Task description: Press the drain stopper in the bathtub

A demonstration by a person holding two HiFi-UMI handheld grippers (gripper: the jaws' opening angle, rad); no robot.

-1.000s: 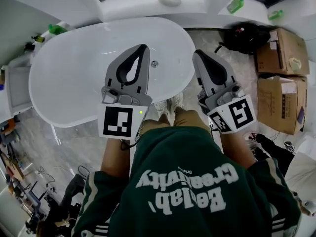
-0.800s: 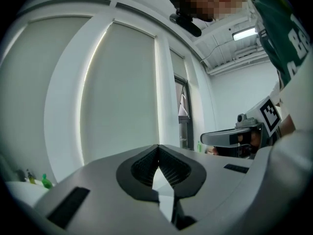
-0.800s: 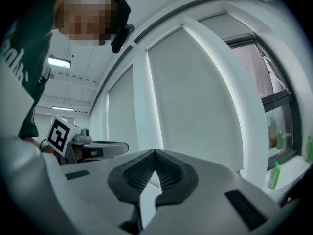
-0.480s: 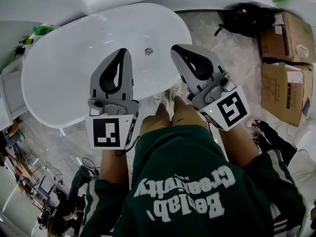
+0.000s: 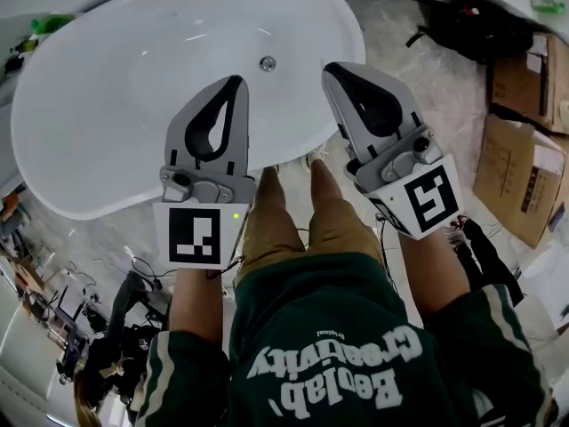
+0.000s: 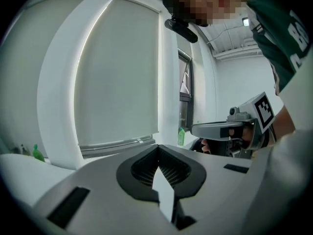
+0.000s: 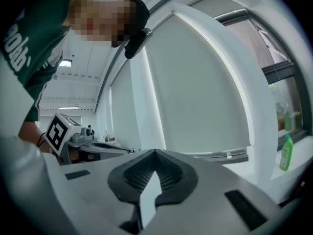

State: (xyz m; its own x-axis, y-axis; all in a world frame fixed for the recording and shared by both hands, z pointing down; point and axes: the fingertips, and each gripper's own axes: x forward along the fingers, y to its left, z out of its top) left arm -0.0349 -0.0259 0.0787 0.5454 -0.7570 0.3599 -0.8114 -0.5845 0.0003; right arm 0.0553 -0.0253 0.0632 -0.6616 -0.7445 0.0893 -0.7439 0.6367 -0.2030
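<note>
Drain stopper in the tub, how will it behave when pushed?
The drain stopper looks like a small round metal cap seated in the bathtub floor: probably rigid, unlikely to roll or tip. Its shiny top may let a jaw tip skid off-centre.

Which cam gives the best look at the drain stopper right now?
Head view: the drain stopper shows as a small round metal disc on the bathtub floor, unobstructed. The left and right gripper views face the window instead; neither shows the stopper.
</note>
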